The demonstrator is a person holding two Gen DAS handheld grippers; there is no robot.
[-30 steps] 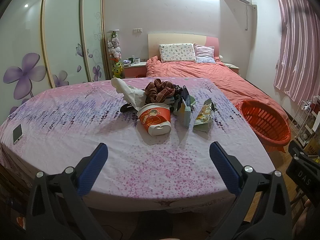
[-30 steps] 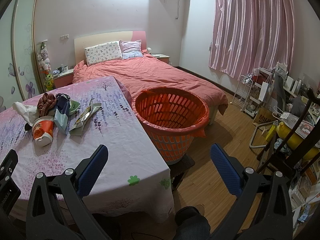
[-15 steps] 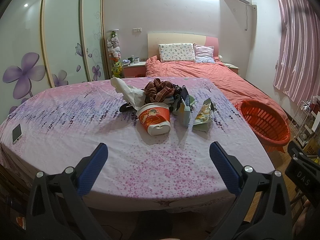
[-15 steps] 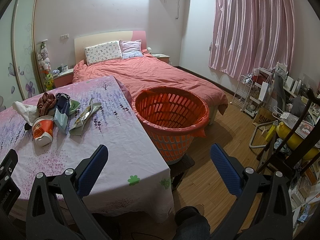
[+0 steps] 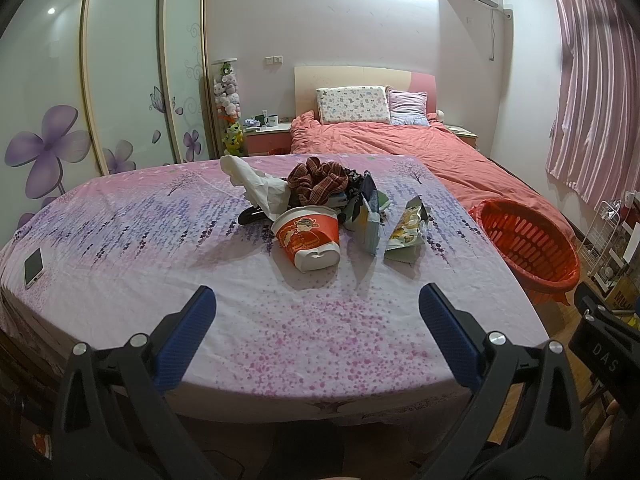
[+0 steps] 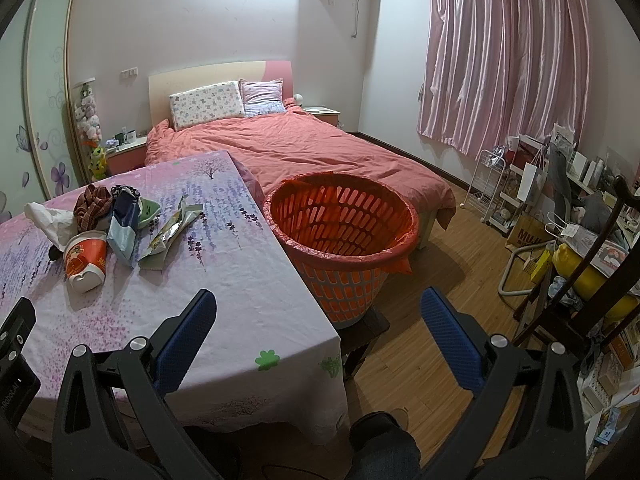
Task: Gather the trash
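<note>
Purple floral tablecloth [image 5: 168, 240], orange basket [image 6: 344, 224] beside, pink bed [image 6: 304, 148] behind

Legible text: "DAS" in white letters on black claw housing [image 5: 604, 354] at right edge, left wrist view. "MUJ", partly cut off, on brown paper bag [image 6: 528, 236] on floor, right wrist view. Cup print unreadable.

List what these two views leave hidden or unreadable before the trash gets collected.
- Black object: left wrist view, mostly covered by the white bag and paper cup; unidentifiable.
- Items under the plaid cloth: both views, buried in the pile.
- Basket bottom: right wrist view, hidden by its near wall; contents unknown.
- Cup's print: too small to read.
- Left claw and right claw: open, empty.
</note>
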